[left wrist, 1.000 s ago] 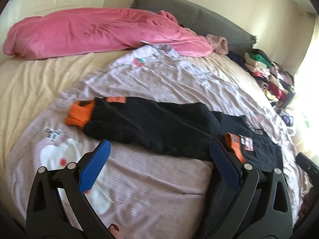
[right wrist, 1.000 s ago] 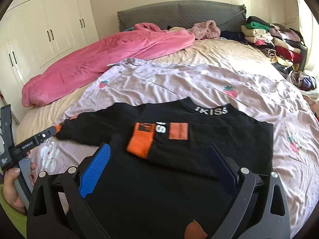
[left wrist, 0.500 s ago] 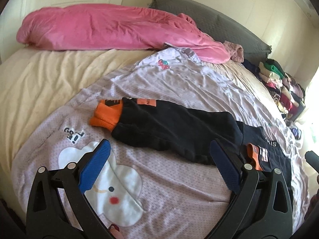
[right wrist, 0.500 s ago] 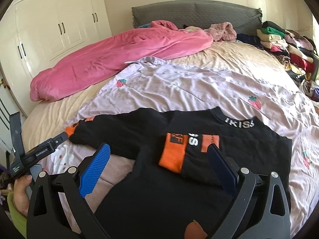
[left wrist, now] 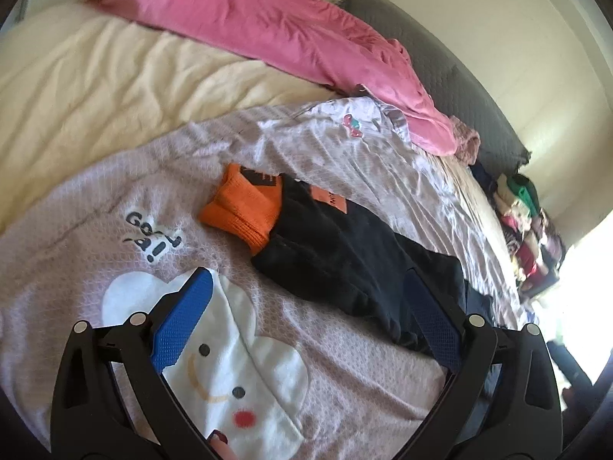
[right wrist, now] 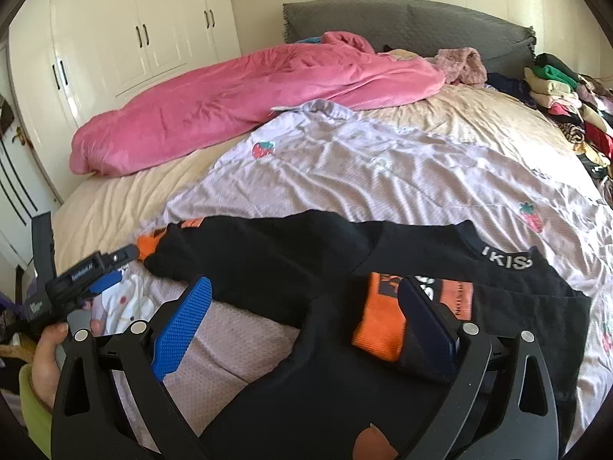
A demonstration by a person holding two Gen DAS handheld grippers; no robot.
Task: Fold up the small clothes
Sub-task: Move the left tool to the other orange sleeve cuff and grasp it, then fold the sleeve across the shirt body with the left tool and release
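Left gripper (left wrist: 306, 322) has swung nearer the unfolded sleeve's orange cuff (left wrist: 245, 211), fingers wide and empty. Right gripper (right wrist: 306, 322) hovers likewise; that sleeve fold appears next

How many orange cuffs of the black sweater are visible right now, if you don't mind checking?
2: one orange cuff lies folded across the black sweater body; the other ends the outstretched sleeve on the lilac blanket.

Hidden behind the right gripper (right wrist: 302, 316): part of the folded sleeve's orange cuff (right wrist: 379, 326); cut off by the frame: shirt hem (right wrist: 325, 421); too blurred to tell apart: clothes pile (left wrist: 525, 222).
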